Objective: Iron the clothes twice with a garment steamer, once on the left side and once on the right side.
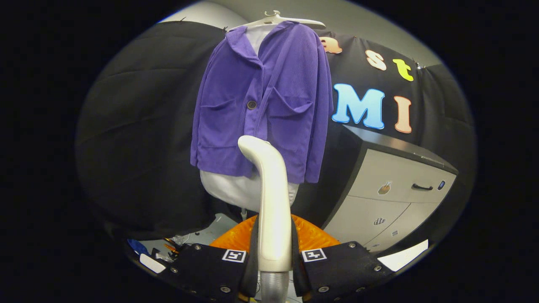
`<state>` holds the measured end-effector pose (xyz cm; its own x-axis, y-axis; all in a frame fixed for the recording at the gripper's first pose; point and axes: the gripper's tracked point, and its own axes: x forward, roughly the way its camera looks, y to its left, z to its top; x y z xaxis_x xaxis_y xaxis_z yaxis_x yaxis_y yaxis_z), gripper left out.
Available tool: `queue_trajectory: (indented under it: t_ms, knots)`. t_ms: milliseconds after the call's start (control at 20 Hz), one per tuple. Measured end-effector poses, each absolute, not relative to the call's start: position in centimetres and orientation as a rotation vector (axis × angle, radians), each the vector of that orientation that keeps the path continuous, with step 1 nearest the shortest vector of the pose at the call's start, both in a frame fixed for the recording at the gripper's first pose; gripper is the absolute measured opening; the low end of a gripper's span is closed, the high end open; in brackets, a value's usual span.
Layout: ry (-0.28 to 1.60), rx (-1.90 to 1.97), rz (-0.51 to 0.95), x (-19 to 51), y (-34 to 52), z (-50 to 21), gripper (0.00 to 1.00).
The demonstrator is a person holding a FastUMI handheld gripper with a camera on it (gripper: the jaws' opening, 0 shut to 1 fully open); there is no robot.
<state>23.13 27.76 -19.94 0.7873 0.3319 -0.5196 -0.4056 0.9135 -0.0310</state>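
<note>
The gripper [274, 256] is pinching the garment steamer [269, 198] by its pale handle, with one finger [252, 252] pressing on the left side of the handle and the other pressing on the right, so the handle is sitting squarely between them. The steamer is standing upright out of the grip, its handle rising straight ahead of the fingers and curving over at the top toward the left, where the rounded head is ending just in front of the lower hem of the clothes. A ribbed grey hose [274, 286] is showing below the handle, between the bases of the fingers. Just behind the handle and beyond the fingers, an orange object [313, 235] with a wrinkled surface is lying low; what it is cannot be told. Beyond the steamer, the purple jacket [261, 101] is hanging on a white hanger [276, 19], its front facing the gripper, with two patch pockets and a dark button near the middle. A white garment [236, 189] is hanging under it, showing at the collar and below the hem. To the right of the jacket, a grey cabinet [391, 189] with a dark top and a dark handle is standing against the black cloth wall [143, 126]. Small cluttered items are lying on the floor to the left of the fingers.
</note>
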Motion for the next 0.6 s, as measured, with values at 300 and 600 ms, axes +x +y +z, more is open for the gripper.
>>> queue_trajectory:
  t_ms: [300,600]
  knots:
    - [0.478,-0.087,0.422,21.1,28.3,-18.2,0.33]
    - [0.293,-0.009,0.431,22.4,28.6,-8.7,0.33]
